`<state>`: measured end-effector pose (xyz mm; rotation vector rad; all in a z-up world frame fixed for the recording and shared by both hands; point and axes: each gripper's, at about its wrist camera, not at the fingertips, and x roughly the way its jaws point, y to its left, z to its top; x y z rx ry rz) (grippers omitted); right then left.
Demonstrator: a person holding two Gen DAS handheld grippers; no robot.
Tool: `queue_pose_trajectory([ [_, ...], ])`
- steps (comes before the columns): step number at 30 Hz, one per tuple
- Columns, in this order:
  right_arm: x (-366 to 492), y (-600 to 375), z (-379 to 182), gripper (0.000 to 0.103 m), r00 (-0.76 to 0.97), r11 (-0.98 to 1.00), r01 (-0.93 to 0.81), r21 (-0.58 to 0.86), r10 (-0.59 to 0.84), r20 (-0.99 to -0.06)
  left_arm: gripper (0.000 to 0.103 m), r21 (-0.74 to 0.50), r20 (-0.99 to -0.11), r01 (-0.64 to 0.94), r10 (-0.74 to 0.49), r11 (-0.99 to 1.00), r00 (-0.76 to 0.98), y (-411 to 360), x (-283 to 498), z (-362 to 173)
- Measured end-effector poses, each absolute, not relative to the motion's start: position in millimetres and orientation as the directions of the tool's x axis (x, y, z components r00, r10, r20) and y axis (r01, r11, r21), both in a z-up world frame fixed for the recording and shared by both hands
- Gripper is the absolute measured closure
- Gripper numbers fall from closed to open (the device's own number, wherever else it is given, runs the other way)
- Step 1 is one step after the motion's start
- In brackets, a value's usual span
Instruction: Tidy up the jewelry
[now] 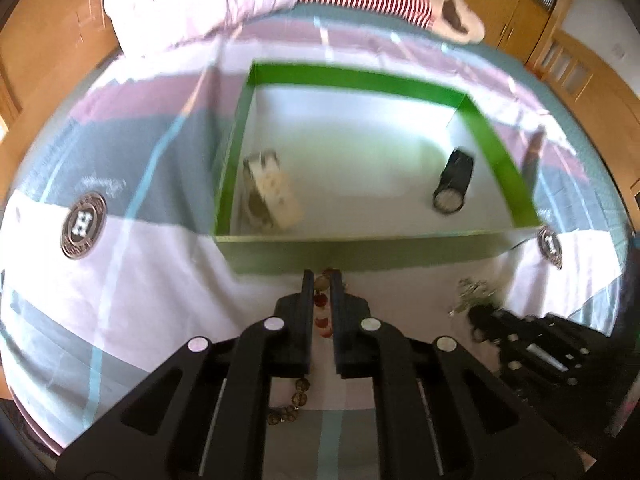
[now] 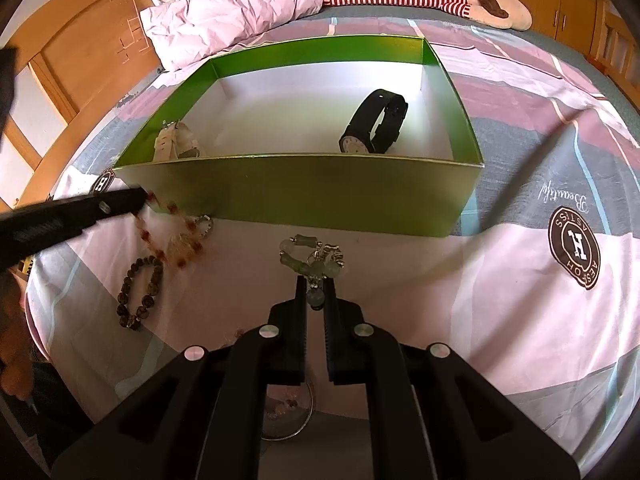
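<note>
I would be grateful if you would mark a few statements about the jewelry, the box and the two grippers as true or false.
1. The green box holds two watches. True: a black watch and a pale watch.
2. The left gripper is shut on a red bead bracelet. True.
3. The right gripper is wide open. False: it is shut on the pale green bracelet.
4. The dark bead bracelet lies in the box. False: it lies on the bedspread.
</note>
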<state>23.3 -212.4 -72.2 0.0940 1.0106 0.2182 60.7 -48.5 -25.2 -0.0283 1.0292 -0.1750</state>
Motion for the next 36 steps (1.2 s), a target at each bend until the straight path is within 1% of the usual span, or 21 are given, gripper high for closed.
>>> queue_pose_trajectory([
  [4,23.7,-211.8,-73.1,0.096,0.510,0.975,-0.136,0.178,0.223,-0.831,0.095,-0.080,-0.801,0.122,-0.136,0.989,0.583,-37.2,50.1,-4.2],
  [9,24.1,-210.8,-74.1,0.096,0.509,0.974,-0.136,0.180,0.224,-0.831,0.095,-0.085,-0.775,0.122,-0.142,0.989,0.615,-27.4,44.1,7.1],
  [36,20.7,-207.1,-70.8,0.096,0.536,0.975,-0.146,0.165,0.218,-0.815,0.095,-0.068,-0.787,0.135,-0.137,0.988,0.601,-29.5,39.3,5.7],
])
